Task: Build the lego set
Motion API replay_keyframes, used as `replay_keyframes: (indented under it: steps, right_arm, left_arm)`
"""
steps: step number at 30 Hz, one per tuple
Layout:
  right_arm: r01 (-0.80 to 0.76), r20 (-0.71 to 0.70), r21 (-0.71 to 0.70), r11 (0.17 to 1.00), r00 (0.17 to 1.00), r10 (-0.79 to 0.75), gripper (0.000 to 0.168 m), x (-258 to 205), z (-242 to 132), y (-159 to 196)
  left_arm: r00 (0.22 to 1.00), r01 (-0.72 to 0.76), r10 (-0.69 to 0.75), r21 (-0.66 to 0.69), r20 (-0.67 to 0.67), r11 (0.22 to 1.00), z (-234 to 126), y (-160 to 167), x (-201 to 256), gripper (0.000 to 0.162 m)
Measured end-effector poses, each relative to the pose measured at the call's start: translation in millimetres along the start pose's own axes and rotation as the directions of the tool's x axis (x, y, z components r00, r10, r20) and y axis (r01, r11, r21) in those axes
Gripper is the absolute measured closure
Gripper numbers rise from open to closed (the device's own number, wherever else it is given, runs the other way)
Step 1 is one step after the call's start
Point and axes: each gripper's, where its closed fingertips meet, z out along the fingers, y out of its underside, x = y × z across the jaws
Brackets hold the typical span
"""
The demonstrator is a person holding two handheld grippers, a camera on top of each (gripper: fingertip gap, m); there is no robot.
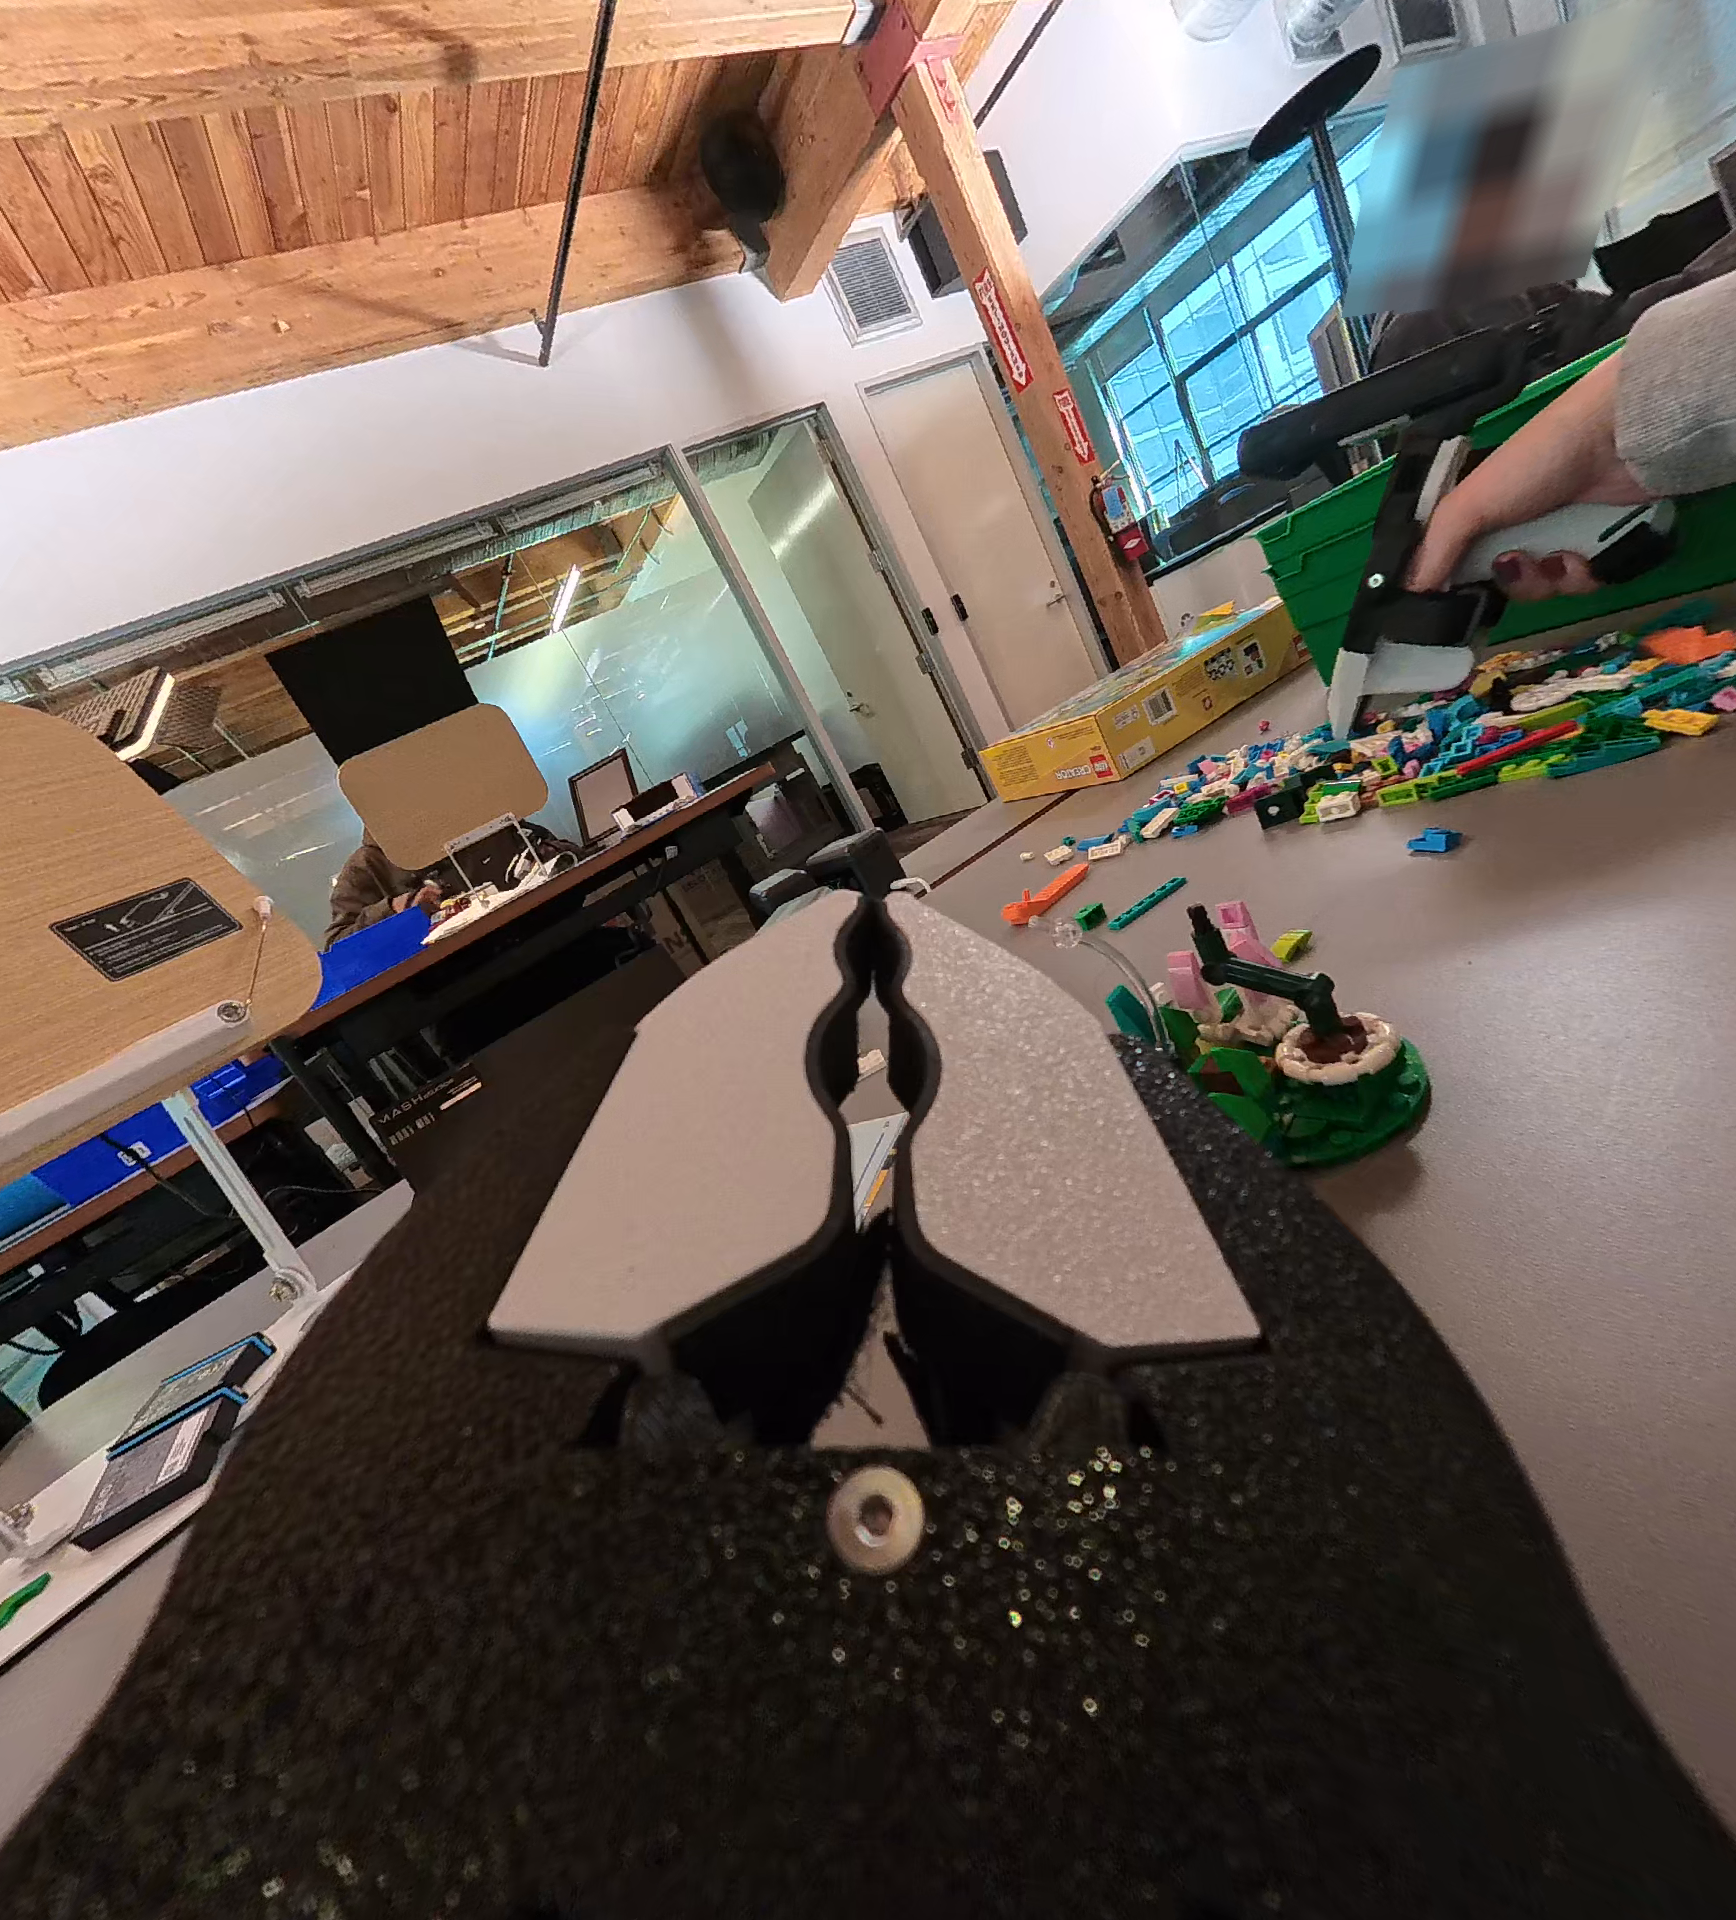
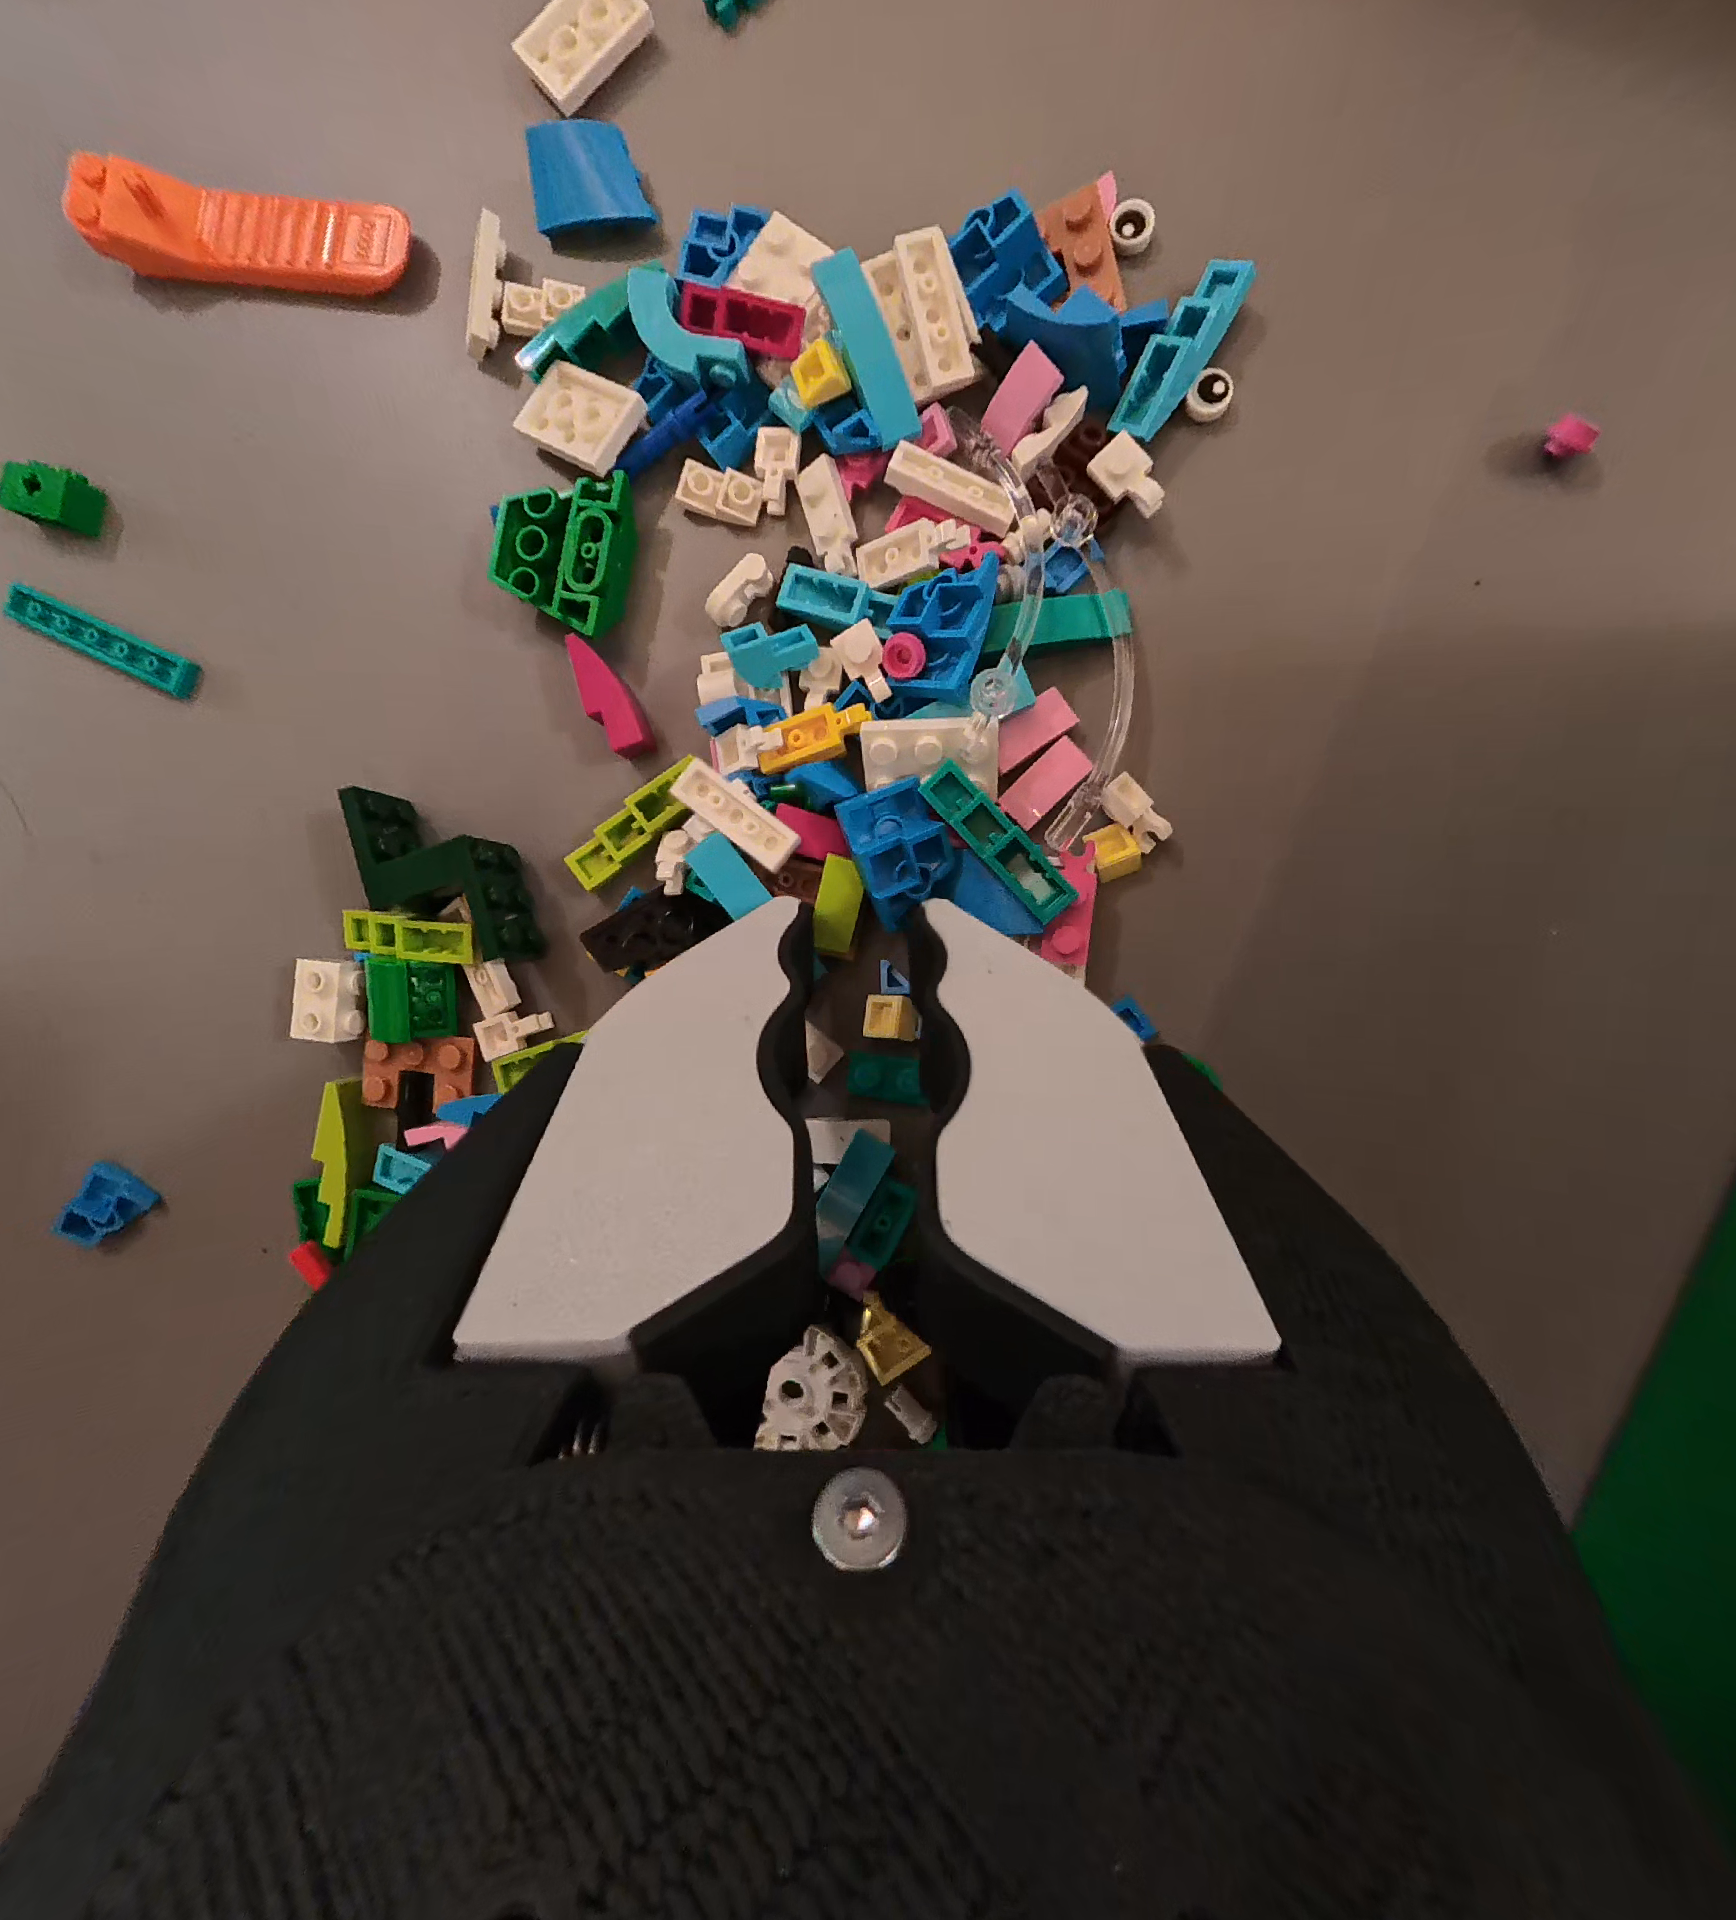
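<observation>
Early stage of the build: a small model on a round green base stands on the table, beside the left gripper, whose jaws are almost closed and hold nothing. The right gripper, jaws slightly apart and empty, hovers over the brick pile; most pieces remain loose, so assembly is judged far from complete

Glossy plastic bricks — matt grey table, rough-grained black tool
</observation>
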Motion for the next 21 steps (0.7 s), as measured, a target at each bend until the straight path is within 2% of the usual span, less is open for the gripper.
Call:
replay_keyframes:
  steps: [5, 8, 21]
  right_arm:
    - [-0.023, -0.020, 0.009, 1.000, 1.000, 0.023, 0.155, 3.4, 0.3, -1.7]
    - [-0.036, -0.044, 0.019, 0.999, 0.998, 0.037, 0.167, 7.0, -0.2, -3.2]
    - [-0.038, -0.042, 0.078, 0.996, 0.998, 0.041, 0.167, 10.1, -11.2, -3.3]
  left_arm:
    - [1.000, -0.001, 0.001, 0.001, -0.002, 1.000, -0.1, -0.1, 0.4, 0.162]
    - [1.000, -0.002, 0.002, 0.001, -0.003, 1.000, -0.3, -0.2, 0.4, 0.162]
    - [1.000, -0.004, 0.004, 0.001, -0.004, 1.000, -0.4, -0.3, 0.1, 0.162]
